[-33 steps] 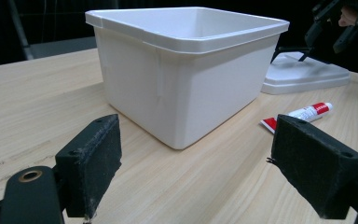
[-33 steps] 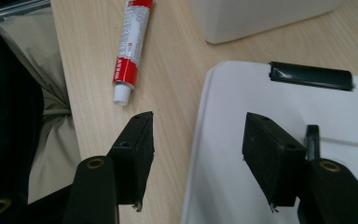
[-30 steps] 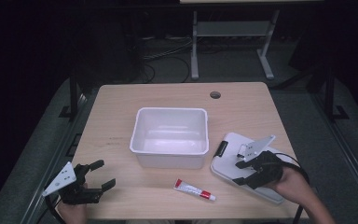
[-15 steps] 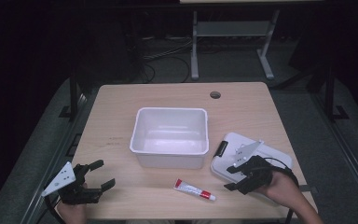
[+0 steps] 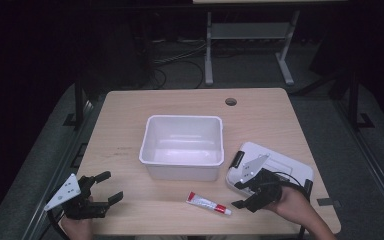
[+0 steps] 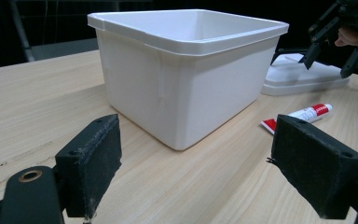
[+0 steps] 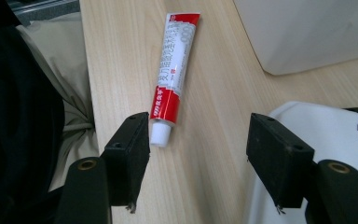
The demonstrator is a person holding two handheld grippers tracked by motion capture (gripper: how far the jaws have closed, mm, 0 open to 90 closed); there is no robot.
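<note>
My right gripper (image 5: 246,197) is going for the tube (image 5: 209,204); its jaws stand wide apart with nothing between them, and they have just been opening a bit more. The tube lies flat on the table (image 5: 130,125), just ahead of my right gripper and a little to its left; in the right gripper view its white cap (image 7: 160,135) sits right by my left jaw, not in the gap. That could be trouble, I think; if I close now, one jaw may push the cap and the tube may slide or spin away; it could even roll off the near edge, which is close. The lid (image 5: 280,167) lies under my other jaw; I might bump it or pinch it by mistake. The tube is soft, so a hard squeeze may squash it.

My right hand (image 5: 292,202) tilts the gripper down and toward the tube; my left gripper (image 5: 106,187) rests low by the table, far from the tube, jaws open and empty, pointing at the tub (image 6: 186,70).
</note>
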